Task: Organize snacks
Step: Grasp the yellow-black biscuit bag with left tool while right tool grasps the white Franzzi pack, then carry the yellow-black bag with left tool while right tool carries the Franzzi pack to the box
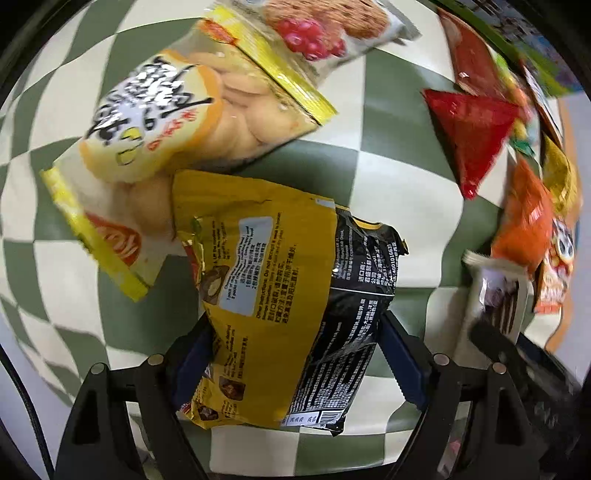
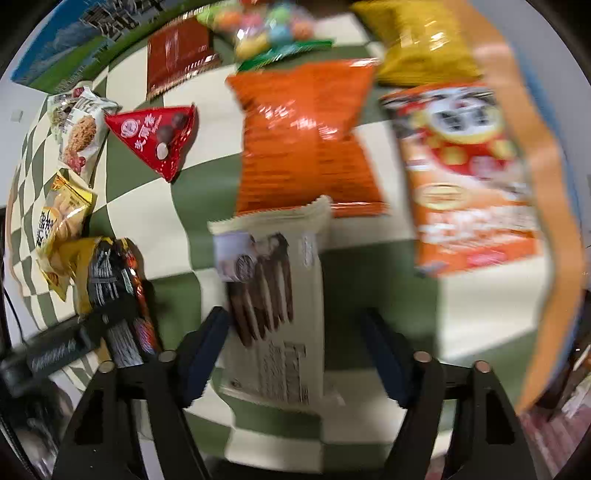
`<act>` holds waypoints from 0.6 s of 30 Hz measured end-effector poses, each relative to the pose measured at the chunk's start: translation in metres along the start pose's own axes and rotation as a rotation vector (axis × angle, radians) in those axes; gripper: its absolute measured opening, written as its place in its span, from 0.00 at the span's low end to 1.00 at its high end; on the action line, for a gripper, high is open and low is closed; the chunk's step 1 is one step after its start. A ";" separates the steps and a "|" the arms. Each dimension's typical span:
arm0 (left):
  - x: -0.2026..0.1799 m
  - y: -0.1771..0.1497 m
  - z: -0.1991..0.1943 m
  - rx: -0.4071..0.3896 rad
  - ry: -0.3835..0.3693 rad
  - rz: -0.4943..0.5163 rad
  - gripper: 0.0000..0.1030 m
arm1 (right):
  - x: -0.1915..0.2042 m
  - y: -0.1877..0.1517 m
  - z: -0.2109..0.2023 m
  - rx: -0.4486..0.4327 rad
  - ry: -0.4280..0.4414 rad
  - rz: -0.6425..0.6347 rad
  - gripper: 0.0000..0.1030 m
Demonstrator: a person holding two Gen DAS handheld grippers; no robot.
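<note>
A yellow and black snack bag (image 1: pixel 280 288) lies on the checkered cloth, and my left gripper (image 1: pixel 295 325) points down over it, both blue pads pressed against its sides. The same bag (image 2: pixel 107 280) shows at the left of the right wrist view. A cream packet of chocolate sticks (image 2: pixel 273 295) lies between the fingers of my right gripper (image 2: pixel 294 314). Its left pad (image 2: pixel 207 347) touches the packet's edge, while the right pad stands clear of it with a gap. That packet (image 1: pixel 495 295) also appears at the right of the left wrist view.
On the green and cream checkered cloth (image 1: pixel 406 166) lie a yellow biscuit bag (image 1: pixel 177 122), an oat cookie packet (image 1: pixel 325 33), a red triangular pack (image 2: pixel 159 140), an orange bag (image 2: pixel 306 140), an orange-red pack (image 2: pixel 472 177), a yellow bag (image 2: pixel 424 40) and a dark red packet (image 2: pixel 177 51). A printed box (image 2: pixel 74 44) stands behind.
</note>
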State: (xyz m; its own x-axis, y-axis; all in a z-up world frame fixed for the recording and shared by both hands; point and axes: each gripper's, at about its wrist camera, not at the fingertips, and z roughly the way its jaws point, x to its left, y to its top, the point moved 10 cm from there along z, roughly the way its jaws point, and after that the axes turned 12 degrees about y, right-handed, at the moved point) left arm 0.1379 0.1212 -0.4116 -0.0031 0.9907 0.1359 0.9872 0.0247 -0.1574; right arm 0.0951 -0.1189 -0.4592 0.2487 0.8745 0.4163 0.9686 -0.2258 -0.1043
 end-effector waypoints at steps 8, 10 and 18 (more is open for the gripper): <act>0.020 -0.014 0.007 0.056 -0.017 0.254 0.88 | 0.031 -0.027 0.010 0.092 -0.037 -0.090 0.46; 0.024 -0.014 0.013 0.064 -0.010 0.266 0.90 | 0.025 -0.031 0.018 0.083 -0.049 -0.062 0.58; 0.050 -0.036 0.011 0.025 -0.019 0.195 0.89 | 0.045 -0.032 -0.006 -0.014 -0.145 -0.086 0.73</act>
State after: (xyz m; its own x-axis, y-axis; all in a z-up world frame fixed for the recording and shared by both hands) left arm 0.1007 0.1718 -0.4103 0.1850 0.9793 0.0822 0.9651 -0.1653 -0.2030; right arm 0.0754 -0.0754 -0.4315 0.1634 0.9436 0.2880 0.9865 -0.1524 -0.0604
